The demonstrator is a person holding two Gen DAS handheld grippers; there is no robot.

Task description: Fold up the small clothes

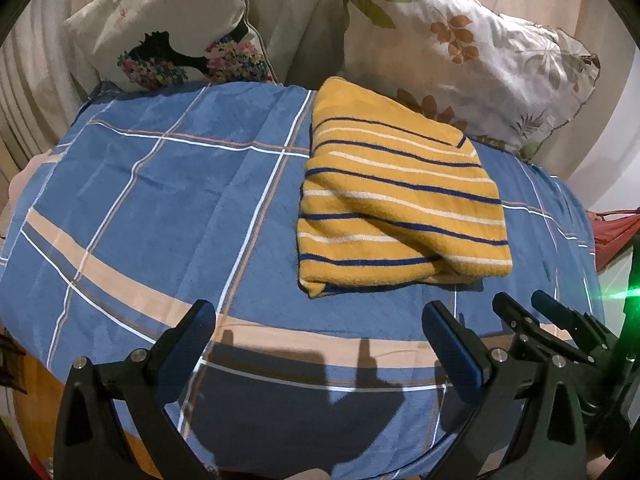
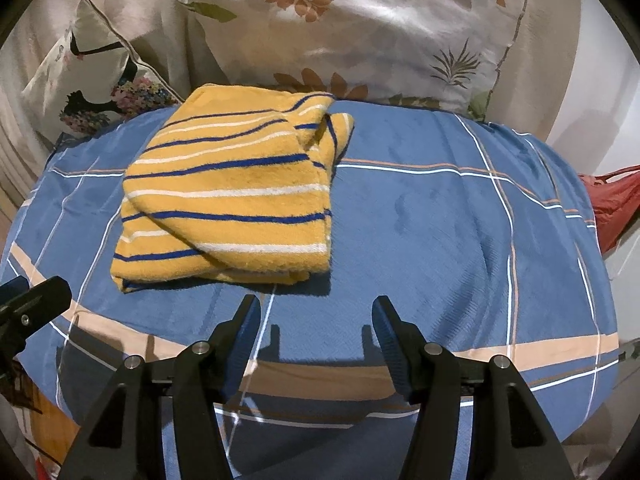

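Note:
A yellow garment with blue and white stripes [image 1: 400, 204] lies folded into a rough rectangle on the blue plaid bed cover [image 1: 160, 200]. It also shows in the right wrist view [image 2: 232, 196], left of centre. My left gripper [image 1: 320, 312] is open and empty, hovering over the cover in front of the garment, to its left. My right gripper [image 2: 316, 312] is open and empty, just in front of the garment's near edge. The right gripper also shows at the right of the left wrist view [image 1: 528, 300].
Two floral pillows [image 1: 180, 28] [image 1: 460, 40] lean against beige curtains behind the garment. A red bag [image 2: 612, 204] sits off the cover's right edge. The blue plaid cover [image 2: 440, 220] stretches to the right of the garment.

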